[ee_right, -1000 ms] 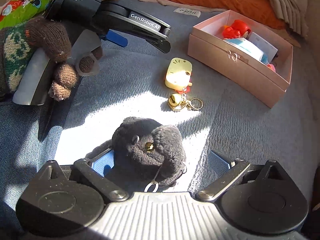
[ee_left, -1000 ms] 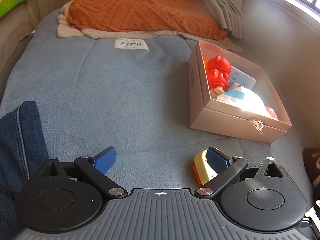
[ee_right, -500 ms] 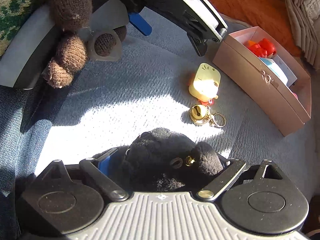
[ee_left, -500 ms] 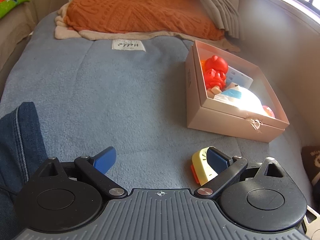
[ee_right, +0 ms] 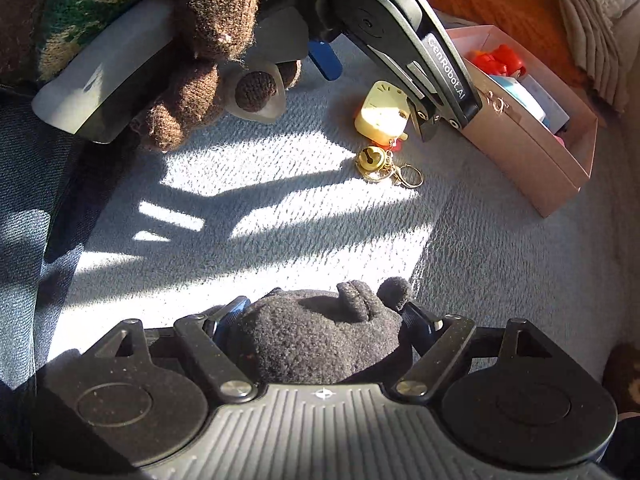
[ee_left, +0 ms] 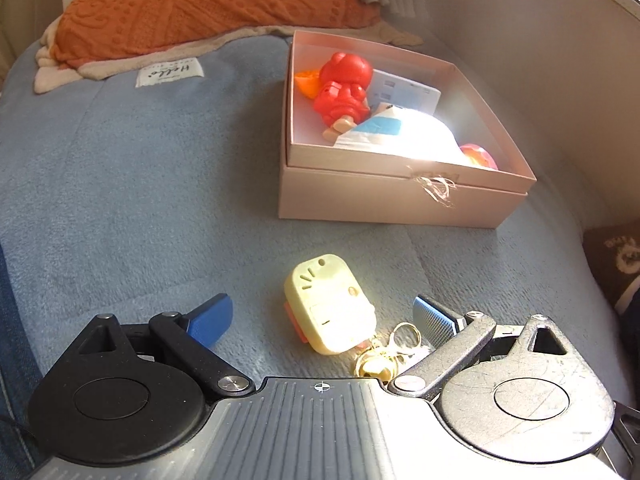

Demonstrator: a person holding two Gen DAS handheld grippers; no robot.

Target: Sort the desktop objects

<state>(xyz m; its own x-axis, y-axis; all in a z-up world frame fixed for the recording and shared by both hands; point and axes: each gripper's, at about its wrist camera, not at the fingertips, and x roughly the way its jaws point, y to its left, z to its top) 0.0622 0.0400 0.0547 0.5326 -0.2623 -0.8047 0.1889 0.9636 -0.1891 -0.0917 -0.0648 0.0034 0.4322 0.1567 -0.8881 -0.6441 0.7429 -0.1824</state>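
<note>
A yellow keychain toy [ee_left: 329, 307] with a gold bell and ring [ee_left: 384, 360] lies on the blue blanket, between the fingers of my left gripper [ee_left: 322, 314]. That gripper is open and its pads stand clear of the toy. The right wrist view shows the same toy [ee_right: 382, 114] and bell [ee_right: 370, 160] under the left gripper [ee_right: 374, 96]. My right gripper [ee_right: 320, 312] is shut on a black plush toy [ee_right: 316, 340], with a pad pressing on each side of it. The pink box [ee_left: 400, 204] holds a red figure [ee_left: 344, 88] and other items.
An orange pillow [ee_left: 208, 4] lies at the blanket's far end, and a curved wall [ee_left: 540, 60] runs behind the box. A hand in a brown knit glove [ee_right: 200, 60] holds the left gripper. Denim-clad legs [ee_right: 28, 184] border the blanket's left side.
The left gripper has shifted right, so the yellow toy now lies between its fingers. The right gripper has closed in on the black plush and sunk lower over it.
</note>
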